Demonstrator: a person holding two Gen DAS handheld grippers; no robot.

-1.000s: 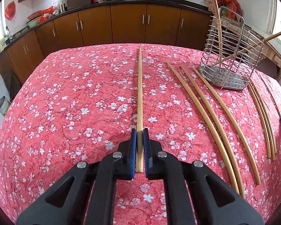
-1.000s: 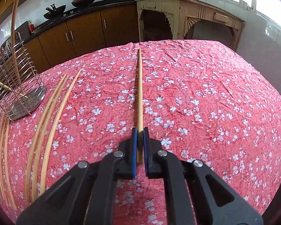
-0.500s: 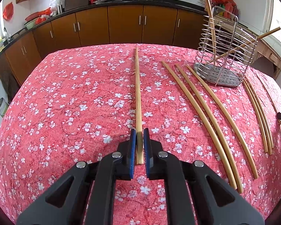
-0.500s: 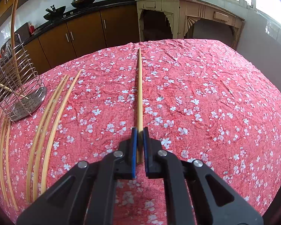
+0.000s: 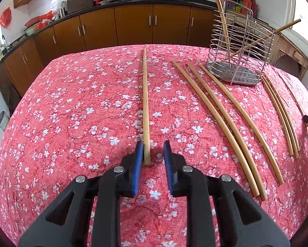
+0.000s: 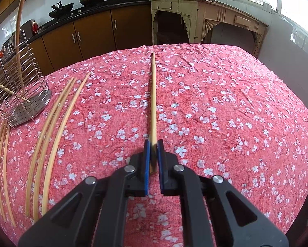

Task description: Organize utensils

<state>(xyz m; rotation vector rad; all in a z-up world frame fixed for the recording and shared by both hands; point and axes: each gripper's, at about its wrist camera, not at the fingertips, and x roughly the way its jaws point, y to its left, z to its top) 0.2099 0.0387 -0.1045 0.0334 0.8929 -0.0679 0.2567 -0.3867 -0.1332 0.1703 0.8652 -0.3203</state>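
The tall curved bamboo stick [image 6: 20, 30] standing in the wire metal utensil rack [image 6: 18, 94] runs off the picture's top edge.

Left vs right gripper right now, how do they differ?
The left gripper has its jaws spread, with a chopstick lying loose between them near one pad; the right gripper has its jaws clamped on a chopstick. The wire holder sits right of the left gripper, left of the right one. Both have blue pads over the floral tablecloth.

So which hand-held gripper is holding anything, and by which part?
The right hand-held gripper grips a chopstick at its near end. The left hand-held gripper is open, holding nothing.
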